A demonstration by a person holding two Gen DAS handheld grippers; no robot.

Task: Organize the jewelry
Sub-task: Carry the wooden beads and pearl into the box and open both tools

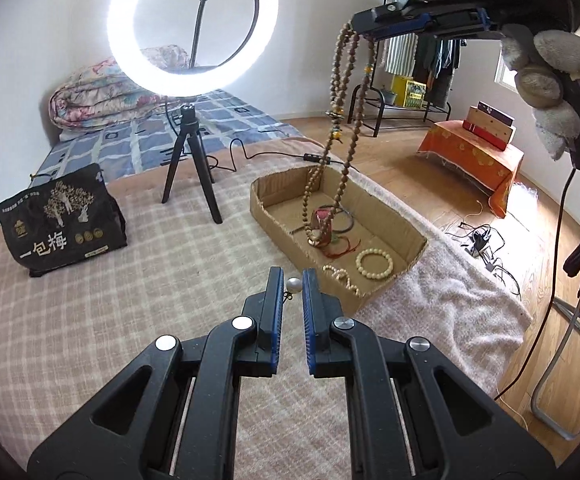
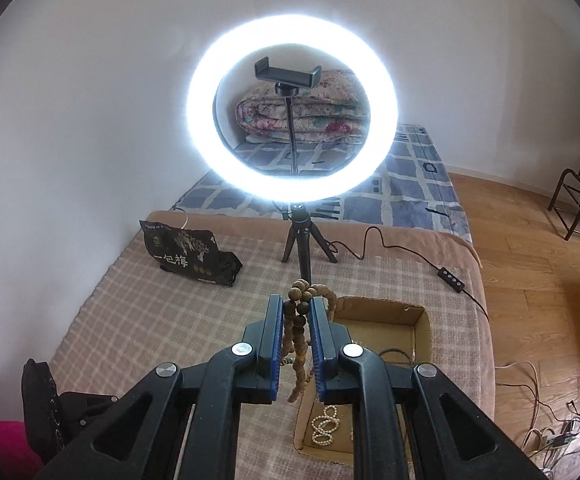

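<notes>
The right claw [image 2: 297, 310] grips a brown bead necklace [image 1: 340, 120] dangling over the cardboard box [image 1: 386, 216] at frame centre; the left claw [image 1: 292, 282] pinches a pearl earring [image 1: 293, 285].

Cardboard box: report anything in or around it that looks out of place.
The long wooden bead strand hangs from the right gripper, its lower loops trailing into the cardboard box, half in, half out. The box's cut edges are ragged. The left gripper pinches a pearl earring outside the box.
</notes>
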